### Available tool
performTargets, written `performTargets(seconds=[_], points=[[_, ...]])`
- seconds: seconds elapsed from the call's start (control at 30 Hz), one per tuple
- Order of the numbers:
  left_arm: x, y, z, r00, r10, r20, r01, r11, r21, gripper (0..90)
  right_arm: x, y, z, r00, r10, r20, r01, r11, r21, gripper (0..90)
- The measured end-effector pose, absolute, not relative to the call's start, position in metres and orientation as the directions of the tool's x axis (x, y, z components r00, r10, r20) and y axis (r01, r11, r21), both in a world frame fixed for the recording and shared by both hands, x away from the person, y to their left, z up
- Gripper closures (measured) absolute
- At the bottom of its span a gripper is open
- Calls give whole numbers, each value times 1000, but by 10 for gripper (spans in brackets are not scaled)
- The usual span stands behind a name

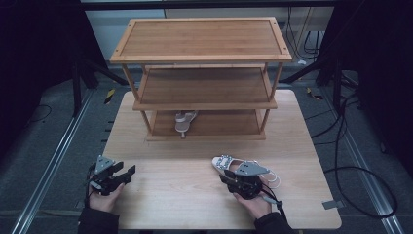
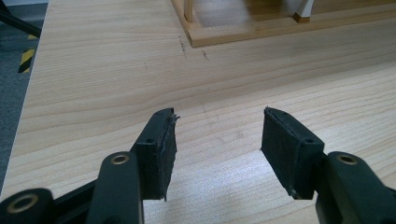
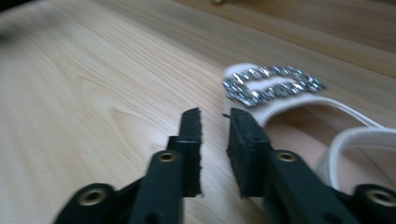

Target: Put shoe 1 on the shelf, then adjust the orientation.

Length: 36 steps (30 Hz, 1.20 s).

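At the near left of the table [image 1: 146, 195], the left gripper [image 1: 127, 171] is hovering just above the bare wood, its jaws spread wide with nothing between them; it is well apart from any shoe, so it is probably waiting its turn. Its own view is showing the near left corner of the wooden rack [image 2: 196, 39] and the heel tip of a shoe [image 2: 303, 11] on the rack's bottom shelf, a detail the high view is giving only as a small pale shape.

In the middle, far across the table, the rack is standing with its top and middle shelves bare, and that first white shoe [image 1: 185, 122] is lying on the lowest shelf, likely put there as half of a pair.

At the near right, the second white shoe [image 1: 229, 165] is lying on the table, toe pointing far-left, with the right gripper [image 1: 229, 176] right at its side. The right gripper view is showing what the high view is hiding under the grey plate: the jaws are standing slightly parted, empty, the right one seemingly alongside the shoe's edge near the jewelled buckle [image 3: 273, 85], seemingly lining up to pinch it.
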<state>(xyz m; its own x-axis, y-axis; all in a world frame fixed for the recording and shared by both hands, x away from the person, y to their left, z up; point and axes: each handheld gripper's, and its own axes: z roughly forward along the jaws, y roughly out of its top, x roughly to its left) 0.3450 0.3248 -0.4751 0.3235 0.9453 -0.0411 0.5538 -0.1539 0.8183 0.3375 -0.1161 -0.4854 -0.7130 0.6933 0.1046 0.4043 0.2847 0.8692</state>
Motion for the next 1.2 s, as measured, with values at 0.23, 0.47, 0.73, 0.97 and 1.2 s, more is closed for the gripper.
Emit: performTargets(seconds=[0.23,0.47,0.73,0.97,1.2], points=[[345,325,-475,326,944,-42,554,-155,818,437,327,-135,-447,-711,697,87,324,215,921,451],[345,325,-475,328,944,-45,554,-153,818,437,329,-164,-431,-657,751,70,324,197,925,333],[345,325,-474,325,945,-37,553,-158,818,437,330,-193,-430,-602,793,89,369,178,912,198],[346,324,-475,324,946,-34,554,-160,817,437,322,-210,-443,-598,794,106,391,173,904,123],[346,324,-475,325,945,-33,555,-162,816,438,323,-222,-457,-645,762,55,408,282,868,118]])
